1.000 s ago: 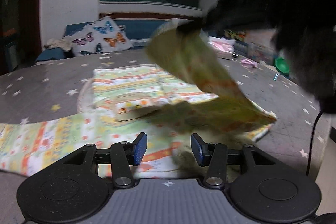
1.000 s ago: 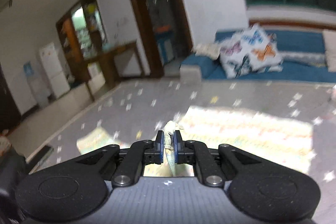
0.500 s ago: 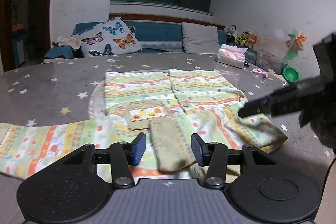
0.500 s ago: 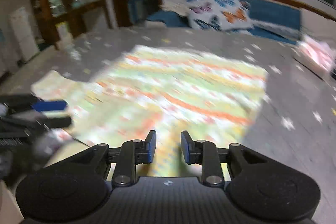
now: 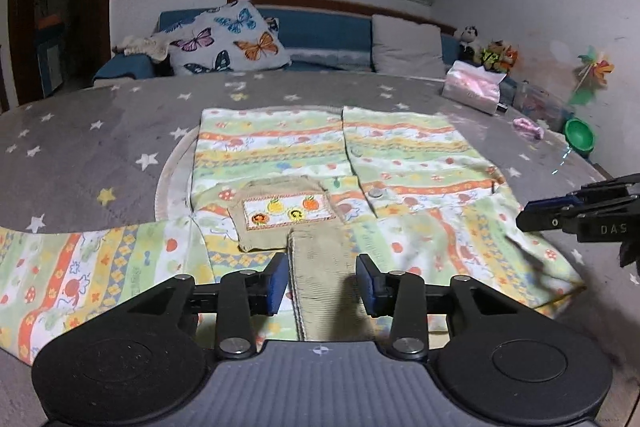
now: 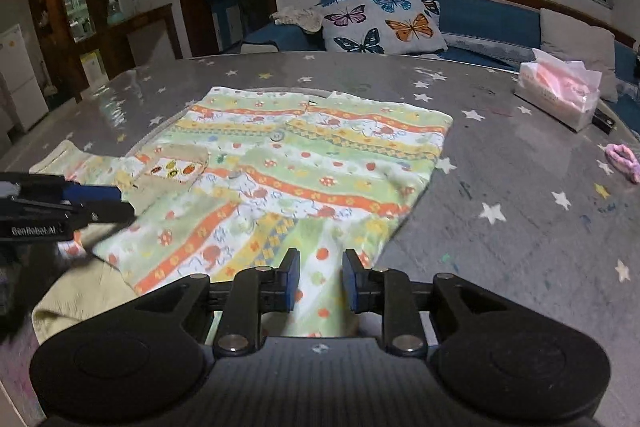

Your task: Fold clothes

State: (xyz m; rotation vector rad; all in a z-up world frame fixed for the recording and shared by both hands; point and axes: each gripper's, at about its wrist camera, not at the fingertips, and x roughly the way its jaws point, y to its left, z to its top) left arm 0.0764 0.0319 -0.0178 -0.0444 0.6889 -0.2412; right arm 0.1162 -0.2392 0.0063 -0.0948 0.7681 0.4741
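So the shirt [image 5: 320, 163] was lying flat on the star-print tabletop [image 5: 100, 131], front side up, with the beige pocket [image 5: 286, 211] showing and one sleeve folded in so its tan cuff [image 5: 324, 279] ran toward the camera. The other sleeve [image 5: 92, 267] was spread out to the left side.

Left claw [image 5: 322, 281] was wide open and holding nothing, fingers straddling that cuff just above the cloth. Right claw [image 6: 320, 281] was open too, a bit narrower, empty, hovering over the near right corner of the fabric.

What I'd worry about: the folded sleeve wasn't pinned by anything, so grabbing the long left sleeve and dragging it across could pull the whole shirt and undo that fold. Thin cotton like this probably bunches if a claw pinches only the top layer. Also the right hem [image 6: 404, 223] looked rumpled, which could lock a crease in.

Room-wise, not bad. Loads of bare tabletop to the left and behind the shirt. On the right, the tissue box [image 6: 560, 95] and a pink scrunchie [image 6: 622, 157] sat well apart from the cloth. The tight spot was the near edge, since the shirt's bottom seemed to sit close to it under both claws.
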